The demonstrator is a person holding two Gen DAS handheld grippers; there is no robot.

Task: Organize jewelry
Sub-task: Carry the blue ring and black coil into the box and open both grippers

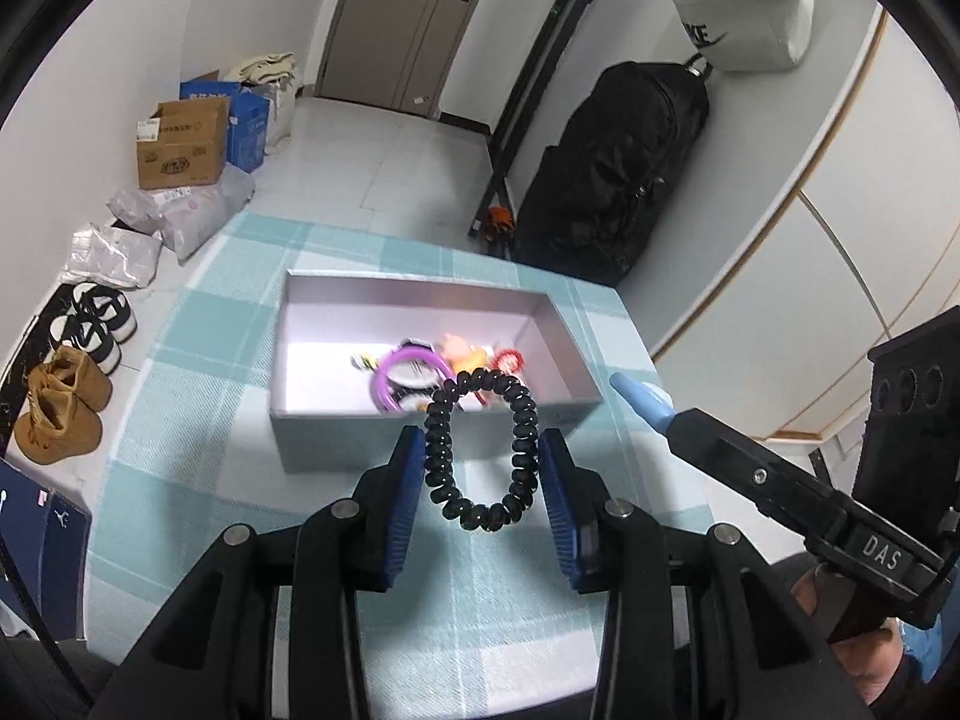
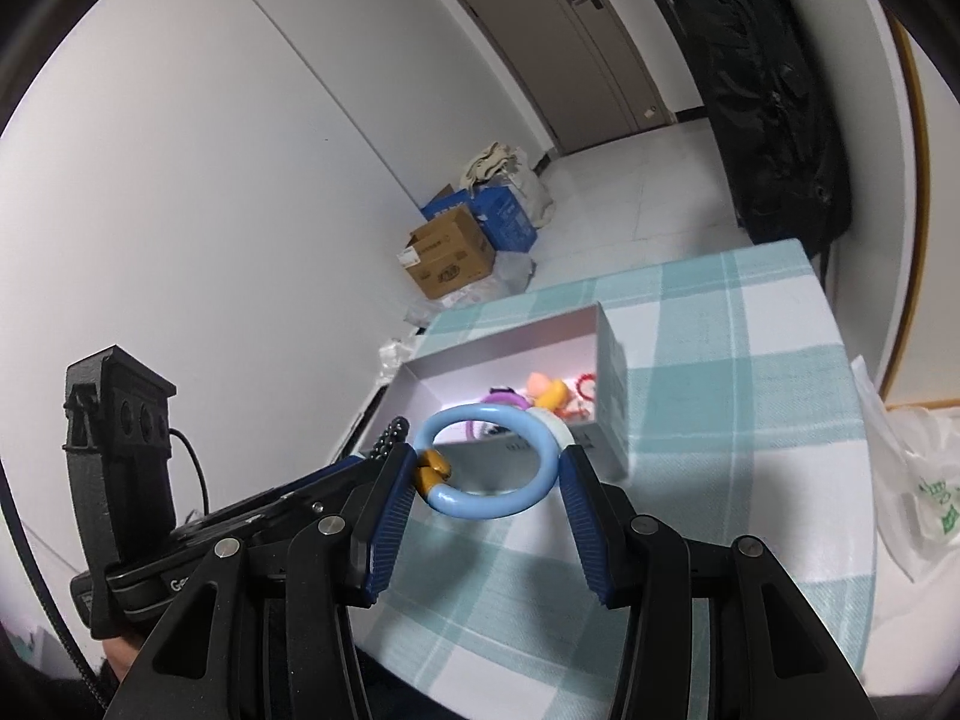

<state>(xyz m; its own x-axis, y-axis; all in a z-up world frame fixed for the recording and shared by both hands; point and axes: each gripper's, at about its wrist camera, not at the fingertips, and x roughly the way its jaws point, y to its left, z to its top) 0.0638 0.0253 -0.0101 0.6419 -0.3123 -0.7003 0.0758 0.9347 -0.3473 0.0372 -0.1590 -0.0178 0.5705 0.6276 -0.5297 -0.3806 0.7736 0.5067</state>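
Observation:
In the left wrist view, my left gripper is shut on a black spiral coil band, which hangs as a loop between the blue pads just before the near wall of the open grey box. The box holds a purple ring, an orange piece and a red piece. In the right wrist view, my right gripper is shut on a light blue ring with a white section and an orange clasp. It is held above the cloth, near the box.
The box stands on a table with a teal and white checked cloth. A black bag stands beyond the far edge. Shoes and cartons lie on the floor at left. A white plastic bag hangs at the table's right.

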